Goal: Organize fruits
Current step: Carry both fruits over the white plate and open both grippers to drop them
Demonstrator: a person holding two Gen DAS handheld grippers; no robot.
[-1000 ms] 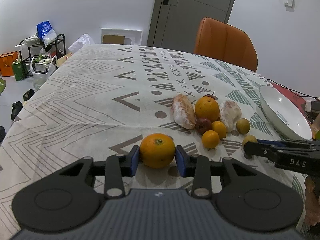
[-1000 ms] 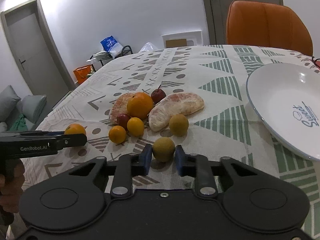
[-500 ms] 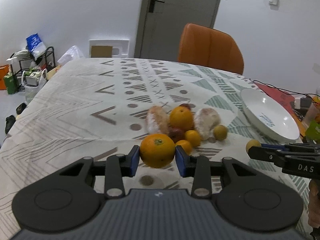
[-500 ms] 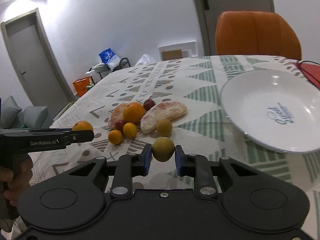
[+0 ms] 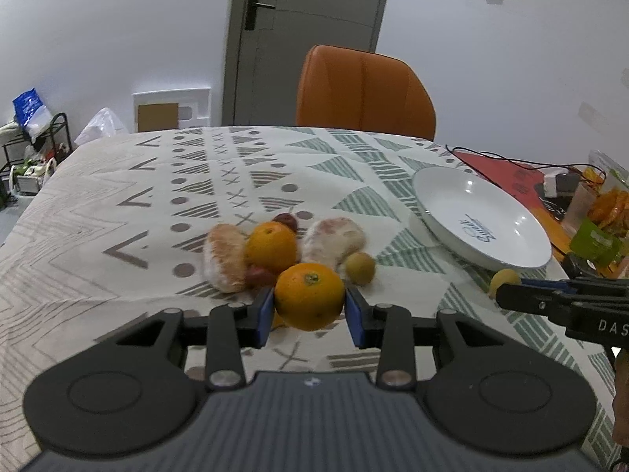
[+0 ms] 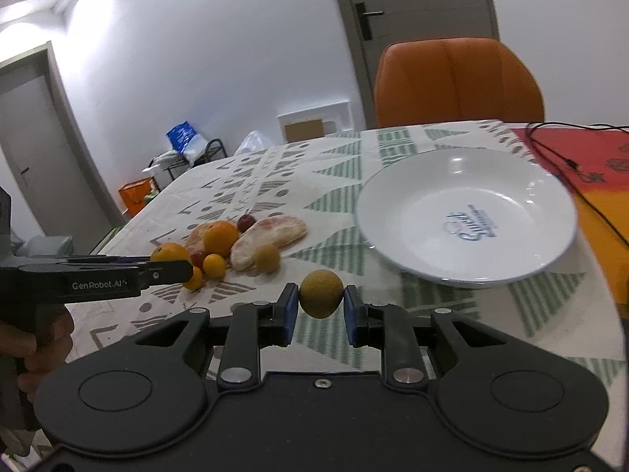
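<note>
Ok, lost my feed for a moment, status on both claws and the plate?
Left claw shut on orange, lifted. Right claw shut on small yellow-brown fruit, near white plate. Plate holds nothing, path clear.

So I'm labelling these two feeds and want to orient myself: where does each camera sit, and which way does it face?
Left wrist: sits on the left gripper, looking across the table at the fruit pile; its fingers hold an orange.
Right wrist: sits on the right gripper, facing the plate; it holds a small yellow fruit, and a hand shows at the left.
Shared: pile, plate, orange chair, each other's gripper.
</note>
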